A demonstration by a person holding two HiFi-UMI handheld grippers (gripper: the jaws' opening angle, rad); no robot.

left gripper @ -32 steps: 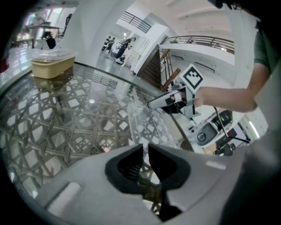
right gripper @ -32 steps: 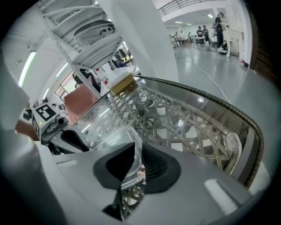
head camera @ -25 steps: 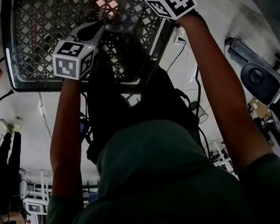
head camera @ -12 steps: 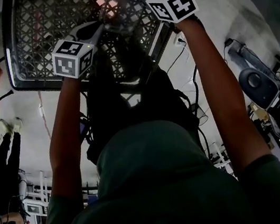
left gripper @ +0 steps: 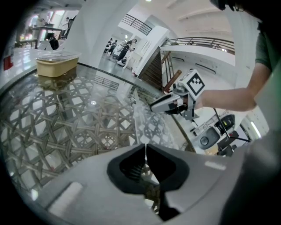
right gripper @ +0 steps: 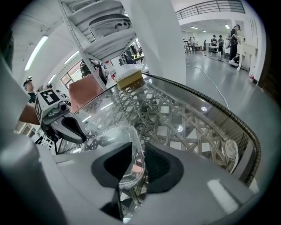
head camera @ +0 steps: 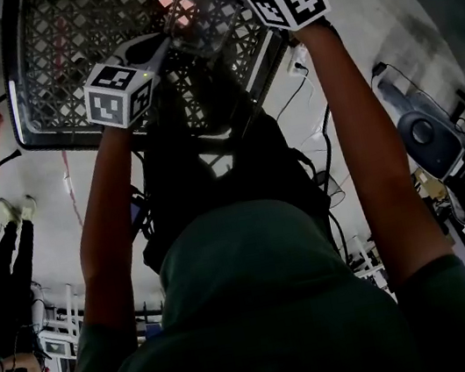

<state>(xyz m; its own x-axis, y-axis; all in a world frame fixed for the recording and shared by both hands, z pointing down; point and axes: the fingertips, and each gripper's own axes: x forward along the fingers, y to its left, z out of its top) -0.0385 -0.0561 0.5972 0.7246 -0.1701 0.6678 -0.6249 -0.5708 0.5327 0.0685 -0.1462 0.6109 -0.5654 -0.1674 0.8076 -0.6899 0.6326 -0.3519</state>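
A clear plastic container (head camera: 204,14) hangs between both grippers above a glass-topped table (head camera: 56,42) with a woven lattice under it. My left gripper (left gripper: 145,151) is shut on one thin clear edge of the container (left gripper: 147,125); its marker cube (head camera: 118,94) shows in the head view. My right gripper (right gripper: 137,160) is shut on the rounded rim of the container (right gripper: 118,140) at the opposite side. Each gripper sees the other across the container: the right gripper (left gripper: 169,102) and the left gripper (right gripper: 66,125).
A tan box with a clear lid (left gripper: 57,65) stands at the table's far edge, seen also as the tan box (right gripper: 129,78). A white round piece (right gripper: 231,149) lies under the glass near the rim. Wheeled equipment (left gripper: 210,132) stands on the floor beyond the table.
My left gripper's jaws, slightly apart before, have closed on the container's clear edge. The right gripper and the container have shifted a little; both arms stay raised.
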